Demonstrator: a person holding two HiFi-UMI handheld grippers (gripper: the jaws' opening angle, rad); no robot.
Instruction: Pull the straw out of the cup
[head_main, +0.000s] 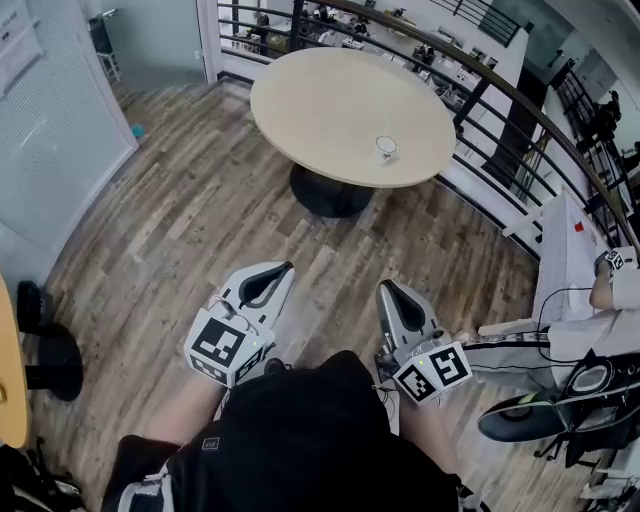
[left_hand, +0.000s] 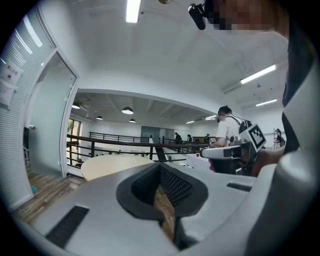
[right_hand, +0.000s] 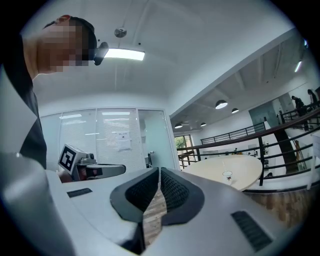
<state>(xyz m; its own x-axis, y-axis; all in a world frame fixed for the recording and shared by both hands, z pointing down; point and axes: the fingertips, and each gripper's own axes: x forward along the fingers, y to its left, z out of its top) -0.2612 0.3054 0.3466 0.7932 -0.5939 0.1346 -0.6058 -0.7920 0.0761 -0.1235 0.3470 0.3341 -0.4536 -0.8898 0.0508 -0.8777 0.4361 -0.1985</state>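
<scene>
Shows cup (head_main: 386, 148) near right edge of round bench (head_main: 320, 100), railing (head_main: 500, 92) behind, open floor (head_main: 200, 220) in front. Leaves straw axis too small to tell. Presents left hand-held gripper (head_main: 287, 268) and right hand-held gripper (head_main: 383, 288) closed, empty.

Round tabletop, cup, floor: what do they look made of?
Round tabletop: probably pale wood-look laminate, matte, even beige. Cup: clear plastic or glass; the tabletop shows through it. Floor: wood or wood-look planks, grey-brown grain, staggered seams.

Open wood floor (head_main: 200, 210) leads to the round table (head_main: 330, 100); 1 cup (head_main: 386, 148) stands on it, railing (head_main: 474, 97) behind.
</scene>
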